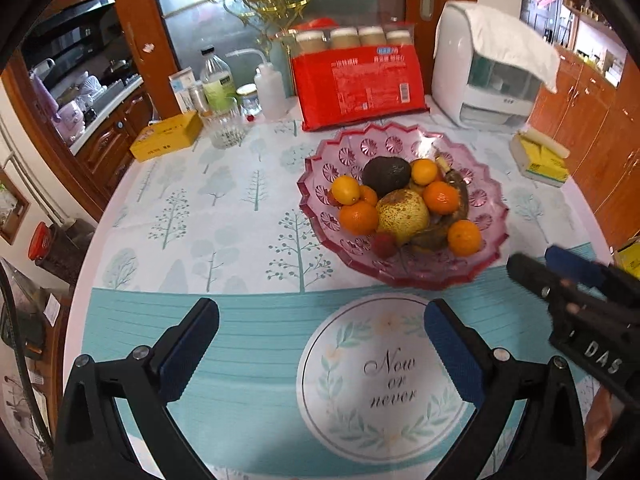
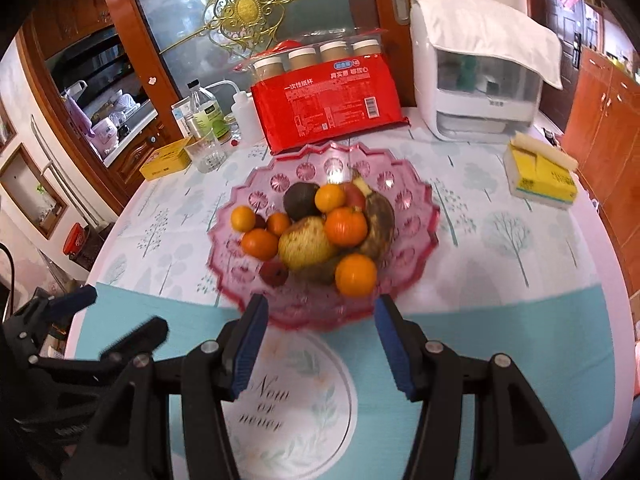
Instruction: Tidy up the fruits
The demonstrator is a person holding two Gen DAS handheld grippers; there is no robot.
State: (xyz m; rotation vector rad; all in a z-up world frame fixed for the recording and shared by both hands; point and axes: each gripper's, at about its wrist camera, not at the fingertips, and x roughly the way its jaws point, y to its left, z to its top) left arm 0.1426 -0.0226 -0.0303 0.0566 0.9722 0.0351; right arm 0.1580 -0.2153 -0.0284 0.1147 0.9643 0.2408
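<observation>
Left wrist view: left hand-held gripper (image 1: 322, 316) sat low in the frame, tilted down toward the desk (image 1: 240, 216), jaws spread wide with nothing between them; only the tablecloth's round "Now or never" emblem (image 1: 384, 384) showed in the gap. Right hand-held gripper (image 1: 532, 264) entered at the lower right edge of this view, apart from the bowl's near rim.

Right wrist view: right hand-held gripper (image 2: 320, 312) was angled down likewise, jaws part-open and empty, its blue pads (image 2: 390, 344) framing the near rim of the bowl without a visible touch. The left hand-held gripper appeared at the lower left edge.

Item: pink scalloped glass bowl (image 1: 492, 208), centre right of the left wrist view, centre of the right wrist view, standing on the tree-printed tablecloth (image 1: 224, 200).

Contents, heaped:
- speckled yellow pear (image 1: 400, 214), at the middle, long axis running from lower right to upper left;
- dark avocado (image 1: 386, 174), behind it, long axis roughly across the frame;
- several oranges (image 1: 359, 218), ringed around the pear;
- lemon (image 1: 346, 189), at the left;
- browned banana (image 1: 460, 192), curving along the right side, long axis near to far;
- small red fruit (image 1: 384, 245), at the front.

Behind the bowl: red packet of paper cups (image 1: 360, 88), white appliance (image 1: 480, 72), yellow tissue pack (image 1: 540, 158).
</observation>
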